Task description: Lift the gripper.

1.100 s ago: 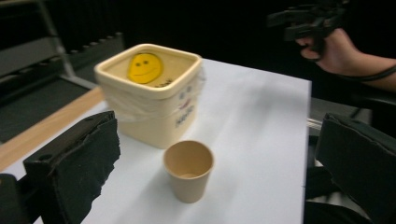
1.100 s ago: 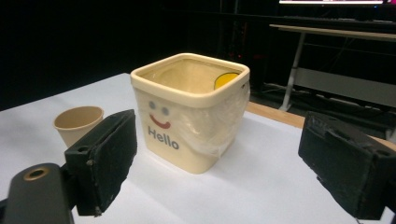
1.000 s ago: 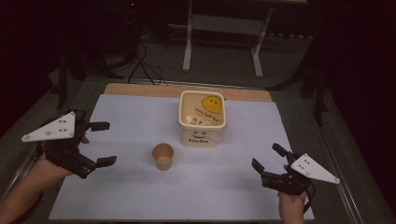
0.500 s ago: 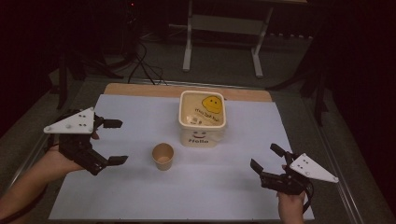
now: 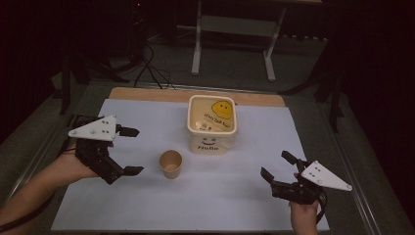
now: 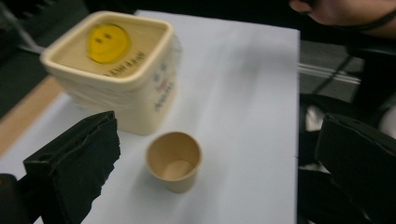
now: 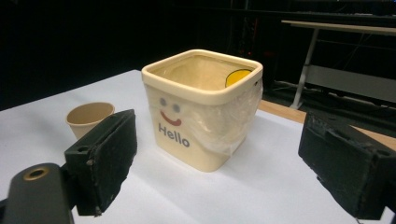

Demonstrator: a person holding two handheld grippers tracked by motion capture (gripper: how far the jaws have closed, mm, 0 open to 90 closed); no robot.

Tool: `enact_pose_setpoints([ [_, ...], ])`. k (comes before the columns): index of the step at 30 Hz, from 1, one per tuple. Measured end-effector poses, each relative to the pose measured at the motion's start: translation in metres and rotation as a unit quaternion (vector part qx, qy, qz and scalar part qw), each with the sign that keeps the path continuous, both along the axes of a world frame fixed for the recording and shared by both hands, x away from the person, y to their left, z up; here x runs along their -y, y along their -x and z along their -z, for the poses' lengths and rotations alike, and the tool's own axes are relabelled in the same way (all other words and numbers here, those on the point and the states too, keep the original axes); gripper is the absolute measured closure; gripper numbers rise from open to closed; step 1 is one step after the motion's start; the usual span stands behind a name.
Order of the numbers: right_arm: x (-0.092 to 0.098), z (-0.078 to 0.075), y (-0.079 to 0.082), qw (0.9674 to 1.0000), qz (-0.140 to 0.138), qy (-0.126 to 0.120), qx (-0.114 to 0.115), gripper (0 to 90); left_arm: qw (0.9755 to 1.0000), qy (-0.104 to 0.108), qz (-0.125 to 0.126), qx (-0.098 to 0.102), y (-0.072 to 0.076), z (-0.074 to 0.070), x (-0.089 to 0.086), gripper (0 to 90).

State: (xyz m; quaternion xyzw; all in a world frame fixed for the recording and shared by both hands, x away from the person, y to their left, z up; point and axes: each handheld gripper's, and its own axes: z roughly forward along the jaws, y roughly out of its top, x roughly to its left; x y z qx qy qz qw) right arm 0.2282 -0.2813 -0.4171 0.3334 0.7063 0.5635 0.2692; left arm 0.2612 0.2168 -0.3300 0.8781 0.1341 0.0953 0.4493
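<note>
A small brown paper cup (image 5: pixel 170 163) stands upright and empty on the white sheet, near the middle; it also appears in the left gripper view (image 6: pixel 174 160) and the right gripper view (image 7: pixel 88 117). Behind it sits a cream square tub (image 5: pixel 212 123) with a smiley face and "Hello" on its front (image 7: pixel 205 112), lined with clear plastic (image 6: pixel 112 70). My left gripper (image 5: pixel 130 151) is open, just left of the cup, jaws spread wide. My right gripper (image 5: pixel 278 164) rests open at the front right, apart from both objects.
A white sheet (image 5: pixel 147 205) covers the table; a wooden strip (image 5: pixel 147 93) runs along the back edge. Metal table legs (image 5: pixel 198 44) and cables stand on the dark floor beyond. A person's hand and the other gripper (image 6: pixel 345 14) show at the top right of the left gripper view.
My left gripper has moved rightward toward the cup, staying open. The right gripper has barely shifted.
</note>
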Motion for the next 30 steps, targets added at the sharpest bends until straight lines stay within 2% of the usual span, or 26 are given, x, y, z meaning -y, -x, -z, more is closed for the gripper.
enact_pose_setpoints([
  [1,0.000,0.000,0.000,1.0000,-0.002,0.000,0.000,11.5,1.0000,-0.002,0.005,-0.005,-0.001,0.000,0.002,0.7],
  [9,0.000,0.000,0.000,1.0000,-0.001,0.001,0.001,11.5,0.9997,-0.018,0.015,-0.007,-0.005,0.003,0.013,0.7],
  [11,0.001,0.000,-0.001,1.0000,-0.002,0.000,0.000,11.5,0.9992,-0.028,0.026,-0.010,-0.006,0.008,0.020,0.8],
  [13,0.001,0.000,-0.001,1.0000,-0.002,0.001,0.000,11.5,0.9992,-0.031,0.025,-0.007,-0.006,0.010,0.022,1.2],
  [26,0.000,0.000,0.000,1.0000,-0.007,0.006,-0.003,11.5,0.9959,-0.065,0.059,-0.023,-0.010,0.026,0.041,1.3],
  [30,0.000,0.001,0.000,0.9999,-0.011,0.004,-0.005,11.5,0.9951,-0.072,0.064,-0.020,-0.012,0.029,0.046,2.0],
])
